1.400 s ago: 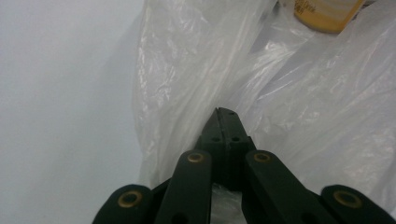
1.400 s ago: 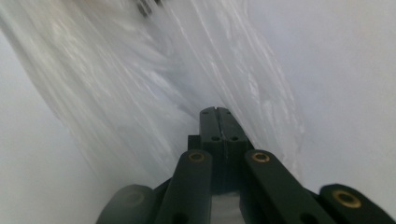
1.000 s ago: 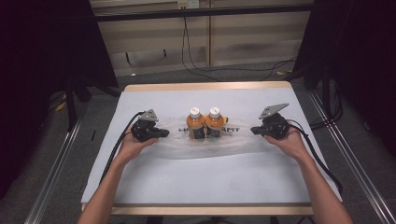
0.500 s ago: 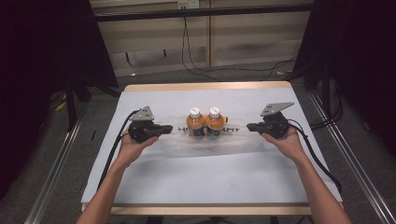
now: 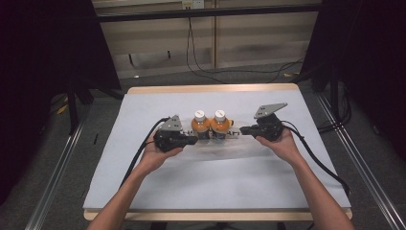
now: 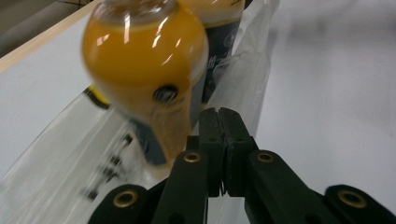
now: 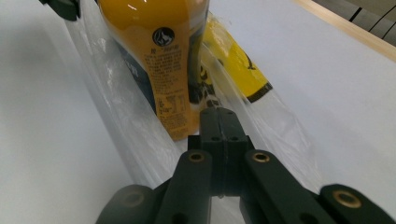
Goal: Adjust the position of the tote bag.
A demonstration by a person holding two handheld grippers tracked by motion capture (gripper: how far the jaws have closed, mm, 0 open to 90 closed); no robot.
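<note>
I am looking down at two orange juice bottles (image 5: 210, 128) standing upright side by side at the middle of the table (image 5: 143, 191), inside one clear plastic bag (image 5: 230, 146) (printed with dark lettering). I am pinching the bag's left edge with my left gripper (image 5: 192, 140), jaws fully pressed together, and gripping its right edge with my right gripper (image 5: 243, 130), jaws likewise clamped on the film

Looking like a lab rig: black curtains (image 5: 43, 72) hanging around a paper-covered table (image 5: 143, 110), cables (image 5: 201, 52) trailing behind.
</note>
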